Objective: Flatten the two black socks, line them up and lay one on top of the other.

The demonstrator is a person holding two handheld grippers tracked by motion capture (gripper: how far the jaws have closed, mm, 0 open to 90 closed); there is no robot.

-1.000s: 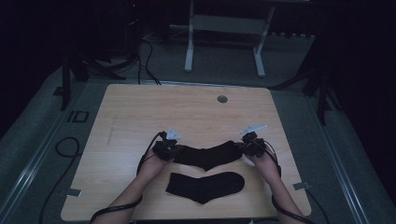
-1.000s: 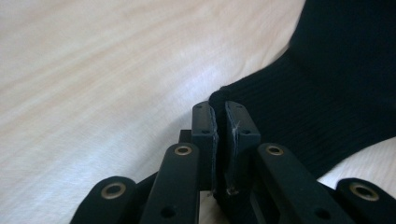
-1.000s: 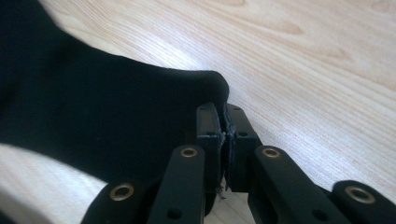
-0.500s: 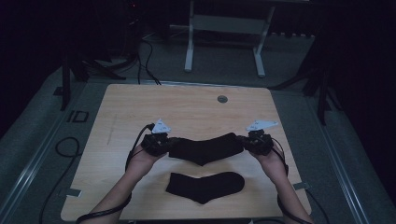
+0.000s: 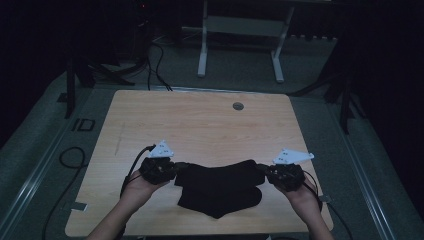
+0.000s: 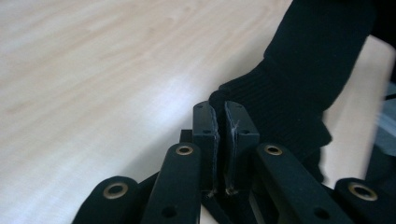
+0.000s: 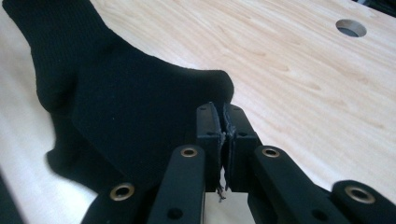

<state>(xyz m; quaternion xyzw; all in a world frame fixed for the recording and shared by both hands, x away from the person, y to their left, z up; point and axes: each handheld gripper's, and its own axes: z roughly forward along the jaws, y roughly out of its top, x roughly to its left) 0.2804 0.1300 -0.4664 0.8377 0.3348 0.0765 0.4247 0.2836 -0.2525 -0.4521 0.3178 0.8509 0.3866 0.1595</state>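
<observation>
A black sock (image 5: 220,174) hangs stretched between my two grippers near the table's front edge. The left gripper (image 5: 178,168) is shut on one end of it and the right gripper (image 5: 262,171) on the other. In the left gripper view the jaws (image 6: 219,114) pinch the ribbed edge of the sock (image 6: 289,88). The right gripper view has the jaws (image 7: 223,114) closed on the sock (image 7: 130,107) at its rounded end. A second black sock (image 5: 220,201) lies flat on the table, directly under the held one and partly covered by it.
The wooden table (image 5: 200,125) has a round cable hole (image 5: 238,106) near its far edge. A cable (image 5: 132,167) trails from the left gripper. A metal stand (image 5: 240,45) stands on the floor behind the table.
Both grippers have brought the held sock back toward the person and lower. It now overlaps the sock lying on the table, where before there was a gap between them.
</observation>
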